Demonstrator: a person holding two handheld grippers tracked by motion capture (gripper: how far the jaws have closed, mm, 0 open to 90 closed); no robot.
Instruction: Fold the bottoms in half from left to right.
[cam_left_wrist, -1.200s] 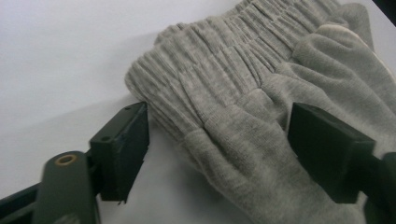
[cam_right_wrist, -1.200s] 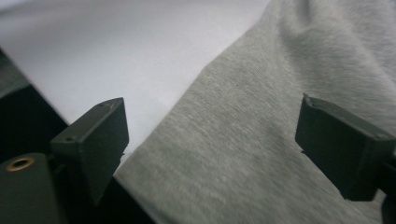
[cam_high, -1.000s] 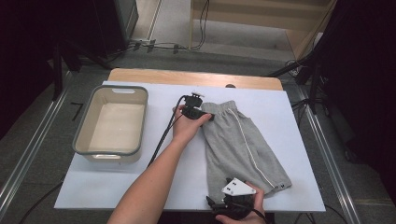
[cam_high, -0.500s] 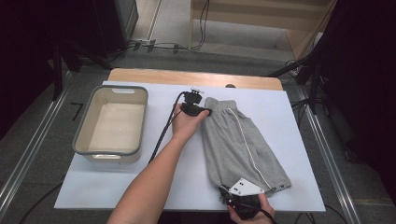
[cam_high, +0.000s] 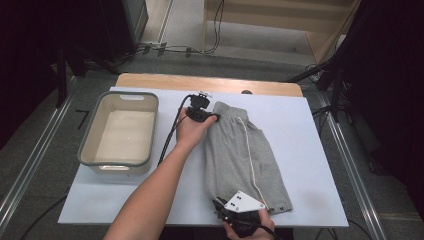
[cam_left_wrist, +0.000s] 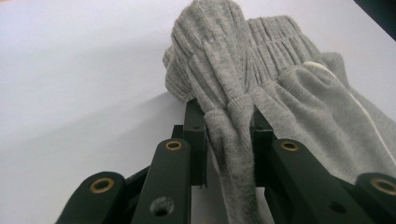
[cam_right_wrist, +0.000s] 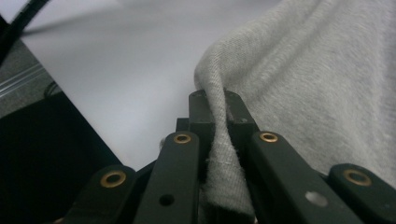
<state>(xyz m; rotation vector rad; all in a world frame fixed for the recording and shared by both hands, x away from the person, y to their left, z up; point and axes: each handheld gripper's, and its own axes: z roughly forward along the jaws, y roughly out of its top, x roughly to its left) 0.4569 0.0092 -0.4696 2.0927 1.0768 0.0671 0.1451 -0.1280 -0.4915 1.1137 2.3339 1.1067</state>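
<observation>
Grey shorts (cam_high: 242, 155) with a white side stripe lie lengthwise on the white table top (cam_high: 305, 135), waistband at the far end. My left gripper (cam_high: 214, 117) is shut on the ribbed waistband (cam_left_wrist: 224, 93) at its left corner; the cloth bunches between the jaws. At the table's near edge my right gripper (cam_high: 220, 205) is shut on the hem of a leg (cam_right_wrist: 219, 116), which folds up between its jaws. The grey plate (cam_high: 243, 202) on that gripper covers part of the hem.
A grey-rimmed plastic bin (cam_high: 85, 145) with nothing in it stands on the left of the table. A wooden board edge (cam_high: 165, 79) runs along the far side. Metal rails and cables flank the table on the floor.
My right gripper has shifted along the near edge and now stands at the leg hem's left corner. The shorts lie slightly straighter. The left gripper holds the waistband as before.
</observation>
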